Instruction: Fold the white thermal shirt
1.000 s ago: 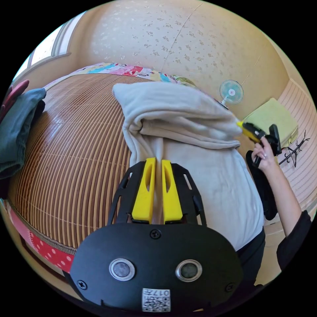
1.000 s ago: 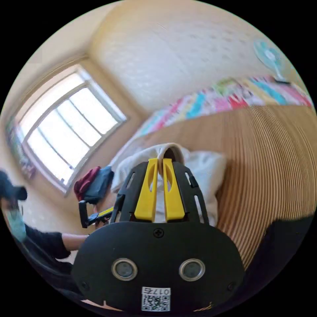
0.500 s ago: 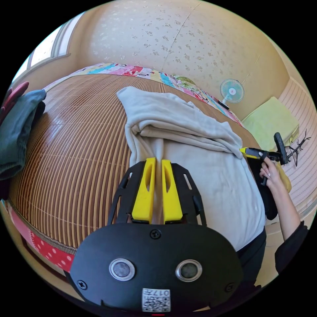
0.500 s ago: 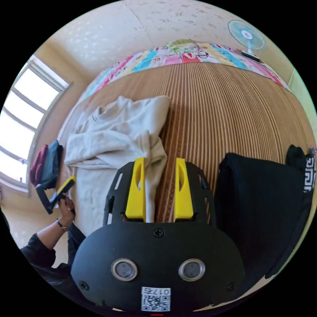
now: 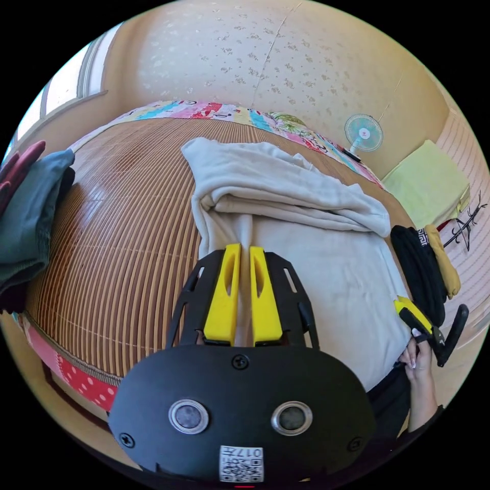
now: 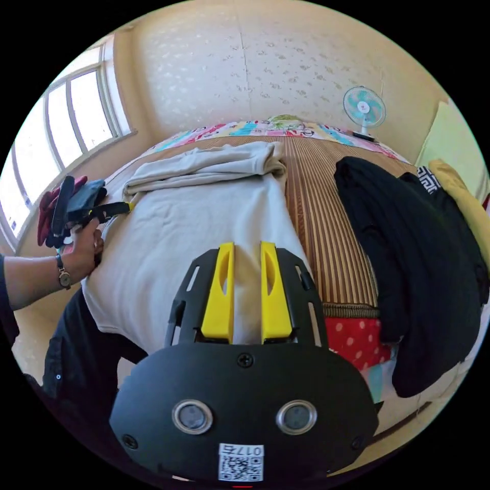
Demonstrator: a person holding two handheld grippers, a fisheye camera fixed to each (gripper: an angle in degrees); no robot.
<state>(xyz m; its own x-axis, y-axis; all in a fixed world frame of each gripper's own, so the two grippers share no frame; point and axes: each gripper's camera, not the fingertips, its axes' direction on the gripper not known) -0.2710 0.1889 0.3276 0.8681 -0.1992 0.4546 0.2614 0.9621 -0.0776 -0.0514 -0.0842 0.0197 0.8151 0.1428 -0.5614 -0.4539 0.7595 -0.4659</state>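
Since 0.5 s ago our right gripper [image 6: 244, 255] has let the sleeve go and come to the near hem of the white thermal shirt [image 5: 306, 245]; that sleeve now lies folded across the shirt's upper part, and in the left gripper view the right gripper [image 5: 416, 319] sits low at the shirt's near edge instead of out by the sleeve end.

We see the shirt spread flat on the bamboo mat [image 5: 127, 214] that covers the bed, its hem hanging slightly over the near edge. Our left gripper [image 5: 244, 255] has its 2 yellow jaws drawn almost together on a raised pleat of shirt fabric, both jaws pressing it. In the right gripper view the left gripper [image 6: 109, 208] is held by a hand [image 6: 81, 250] at the shirt's side edge.

Our right gripper's 2 jaws stand a little apart over the hem; cloth shows between them, but we cannot tell whether they pinch it.

Beside the shirt lies a pile of black garments [image 6: 408, 245]. A stack of dark folded clothes [image 5: 25, 224] rests at the mat's far side, and a small fan [image 5: 363, 133] stands by the wall.
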